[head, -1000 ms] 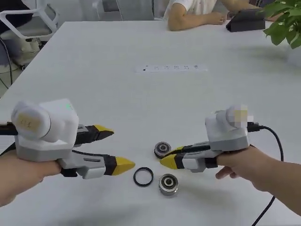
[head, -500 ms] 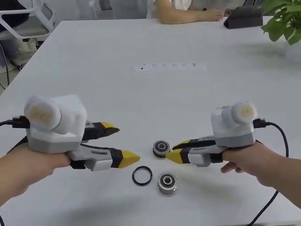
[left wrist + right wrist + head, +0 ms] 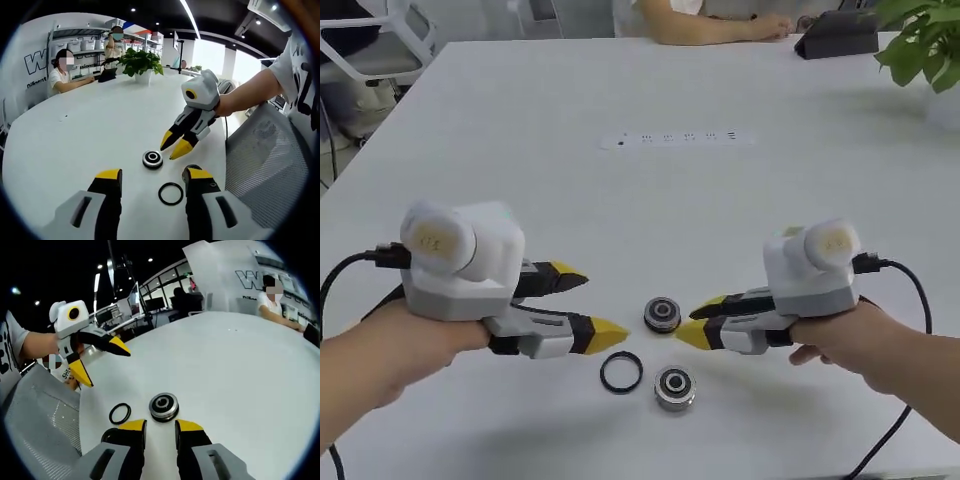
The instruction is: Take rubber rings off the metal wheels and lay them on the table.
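Rubber ring [image 3: 622, 372], thin black loop

Matt black rubber ring [image 3: 621, 372], shiny metal wheel [image 3: 675, 388], smooth white table [image 3: 620, 200]

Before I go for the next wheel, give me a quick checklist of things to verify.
1. Left gripper open and empty: ok.
2. Right gripper open and empty: ok.
3. One ring lying flat on the table: ok.
4. Far wheel just ahead of the right gripper's jaws: ok.
5. Far wheel wearing its ring: cannot tell, rim looks dark.
6. Near wheel apart from the far wheel: ok.
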A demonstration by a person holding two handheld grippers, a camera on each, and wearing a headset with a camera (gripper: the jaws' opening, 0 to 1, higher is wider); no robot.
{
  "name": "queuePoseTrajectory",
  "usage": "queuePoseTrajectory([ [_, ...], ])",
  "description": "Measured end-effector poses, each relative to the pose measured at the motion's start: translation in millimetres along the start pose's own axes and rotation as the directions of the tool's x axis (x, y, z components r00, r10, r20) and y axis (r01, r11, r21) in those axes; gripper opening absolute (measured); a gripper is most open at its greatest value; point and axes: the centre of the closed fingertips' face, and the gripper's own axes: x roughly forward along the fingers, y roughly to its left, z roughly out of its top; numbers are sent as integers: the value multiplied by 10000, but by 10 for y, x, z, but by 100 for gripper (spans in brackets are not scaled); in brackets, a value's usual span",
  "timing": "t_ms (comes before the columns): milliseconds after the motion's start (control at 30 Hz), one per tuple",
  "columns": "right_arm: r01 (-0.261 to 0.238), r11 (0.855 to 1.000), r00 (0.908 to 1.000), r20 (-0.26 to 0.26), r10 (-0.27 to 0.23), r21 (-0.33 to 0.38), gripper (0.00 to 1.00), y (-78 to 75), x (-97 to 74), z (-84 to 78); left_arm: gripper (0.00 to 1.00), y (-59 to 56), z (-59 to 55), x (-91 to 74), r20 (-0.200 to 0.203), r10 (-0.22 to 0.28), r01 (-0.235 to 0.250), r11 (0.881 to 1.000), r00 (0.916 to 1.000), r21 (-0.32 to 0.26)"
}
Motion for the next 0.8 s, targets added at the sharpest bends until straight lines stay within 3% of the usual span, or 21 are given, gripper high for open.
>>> queuePoseTrajectory([
  [433, 104, 9987, 9998, -150, -112, -499, 20, -39, 66, -15, 44, 14, -38, 153, -109, -135, 133, 9997, 9998, -204],
  [800, 185, 9969, 9997, -142, -196, -768, 19, -79, 106, -21, 41, 91, -67, 305, -166, -162, 157, 9994, 9997, -300],
])
